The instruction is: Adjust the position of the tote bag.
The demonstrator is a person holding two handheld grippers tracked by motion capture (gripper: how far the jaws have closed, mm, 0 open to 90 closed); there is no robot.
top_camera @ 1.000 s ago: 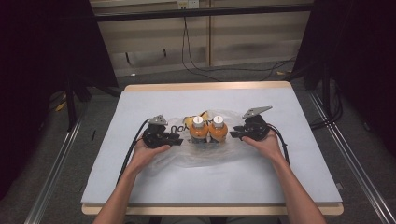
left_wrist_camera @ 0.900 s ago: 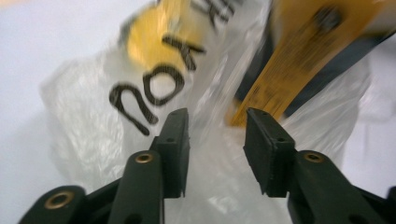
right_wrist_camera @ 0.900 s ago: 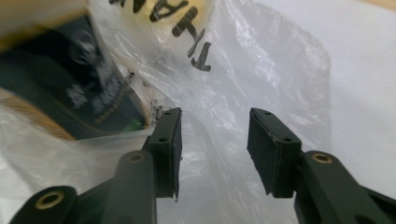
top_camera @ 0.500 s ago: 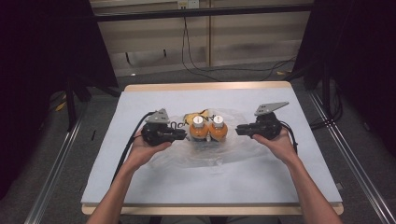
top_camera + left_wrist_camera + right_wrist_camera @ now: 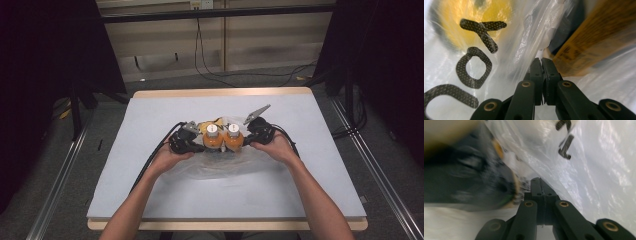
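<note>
Two orange bottles with white caps (image 5: 222, 137) stand side by side in a clear plastic bag (image 5: 220, 167) at the table's middle. My left gripper (image 5: 199, 146) is against the left bottle's side, and my right gripper (image 5: 246, 137) is against the right one's. In the left gripper view the jaws of my left gripper (image 5: 542, 61) are shut on the clear plastic bag (image 5: 506, 47), which has black letters printed on it, with an orange label (image 5: 596, 42) behind. In the right gripper view my right gripper (image 5: 539, 181) is shut on the clear plastic bag (image 5: 579, 170), beside a blurred dark object (image 5: 466, 180).
The table (image 5: 150, 115) has a pale blue top with a wooden edge. Yellow packaging (image 5: 210, 122) lies just behind the bottles. Black cables (image 5: 155, 155) trail from my left gripper toward the front. Dark curtains and metal floor rails flank the table.
Both grippers have moved inward toward the bottles, after spreading apart half a second ago. The bag's sides are drawn closer around the bottles.
</note>
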